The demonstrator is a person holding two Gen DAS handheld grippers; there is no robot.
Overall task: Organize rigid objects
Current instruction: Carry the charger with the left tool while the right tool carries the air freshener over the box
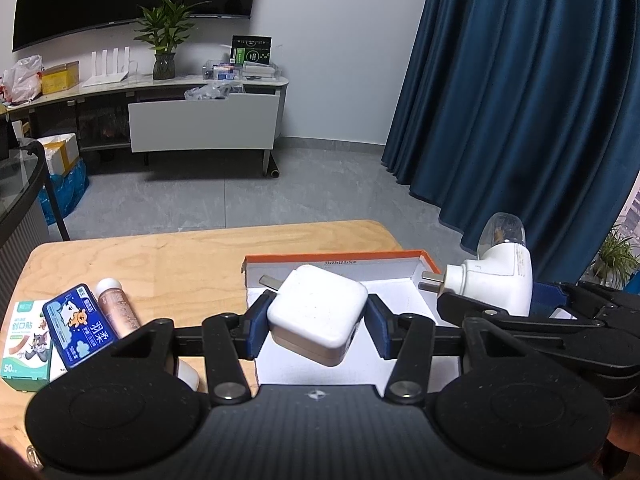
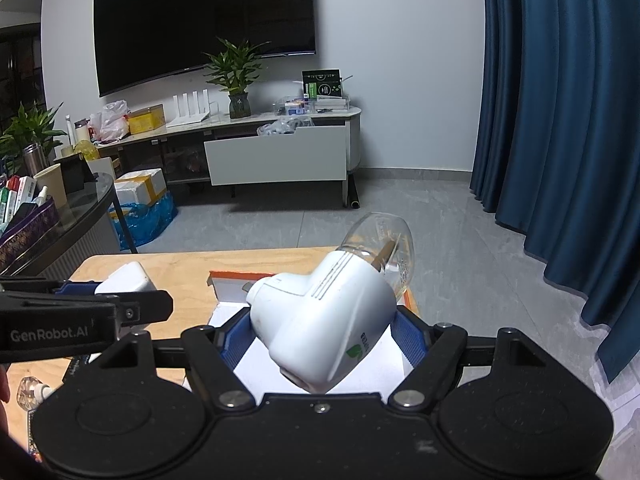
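Note:
My left gripper (image 1: pixel 318 324) is shut on a white square charger (image 1: pixel 316 314), its prongs pointing up-left, held above the white inside of an orange-rimmed box (image 1: pixel 336 257). My right gripper (image 2: pixel 320 338) is shut on a white plug-in vaporizer (image 2: pixel 324 320) with a clear bottle (image 2: pixel 384 250) at its top, tilted over the same box (image 2: pixel 228 276). In the left wrist view the vaporizer (image 1: pixel 496 280) hangs at the right over the box. The charger (image 2: pixel 126 280) and left gripper (image 2: pixel 138 306) show at the left of the right wrist view.
On the wooden table (image 1: pixel 160 256), left of the box, lie a plaster box (image 1: pixel 26 344), a blue tissue pack (image 1: pixel 78 326) and a pink bottle (image 1: pixel 118 308). A small clear bottle (image 2: pixel 32 392) lies at the near left. Blue curtains (image 1: pixel 520 100) hang at the right.

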